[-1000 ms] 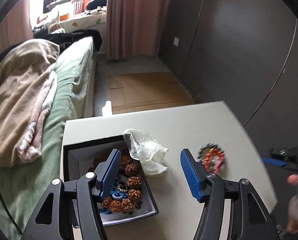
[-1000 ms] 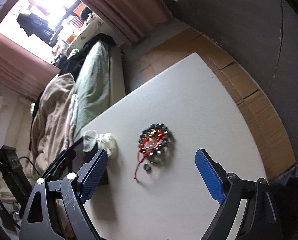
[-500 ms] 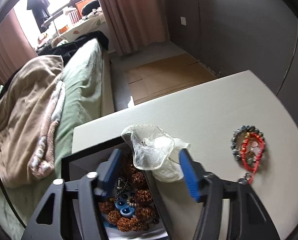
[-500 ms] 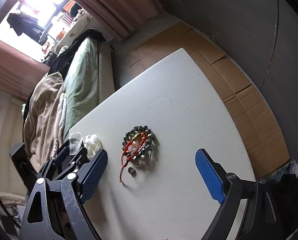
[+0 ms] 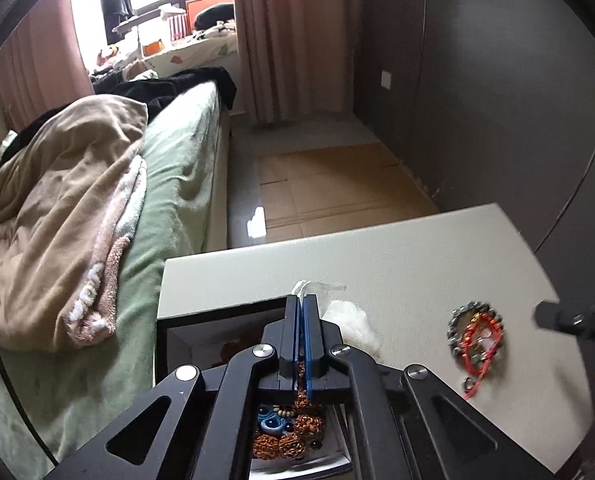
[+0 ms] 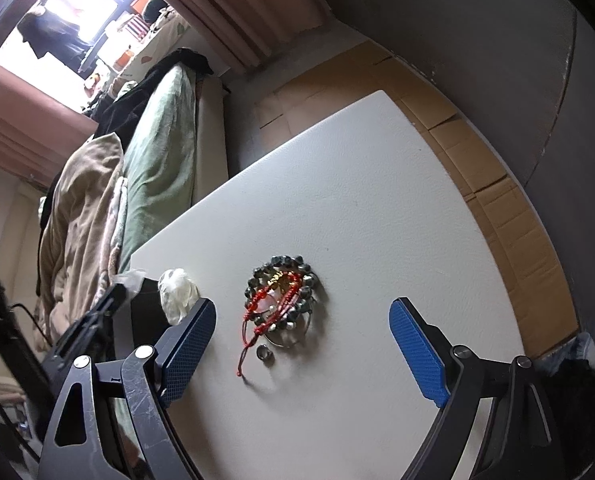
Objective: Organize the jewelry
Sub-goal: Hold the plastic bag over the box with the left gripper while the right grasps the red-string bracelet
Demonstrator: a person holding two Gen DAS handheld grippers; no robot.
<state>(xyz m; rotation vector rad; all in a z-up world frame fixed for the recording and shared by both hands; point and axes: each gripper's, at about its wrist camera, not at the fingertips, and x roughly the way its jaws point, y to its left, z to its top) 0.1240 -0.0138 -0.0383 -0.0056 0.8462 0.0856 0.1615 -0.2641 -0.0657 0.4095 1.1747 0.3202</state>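
A pale table [image 6: 377, 200] beside a bed holds an open black box [image 5: 185, 320] at its near left corner. The box already contains large brown beads [image 5: 293, 442] and a blue piece [image 5: 271, 424], so part of the jewelry looks put away. To the right of the box, well apart, lies a ring of dark beads [image 6: 283, 292] with a red cord bracelet [image 6: 273, 308] across it and 1 small ring [image 6: 264, 353] just beside it; these are not yet stored. The left hand-held gripper [image 5: 300, 320] is pressed fully together at the box's far right edge, pinching the rim of a thin clear plastic bag [image 5: 317, 290], with white tissue [image 5: 353, 326] next to it. The right hand-held gripper [image 6: 301, 344] hovers over the bead ring, its jaws wide and closing slightly, nothing gripped.
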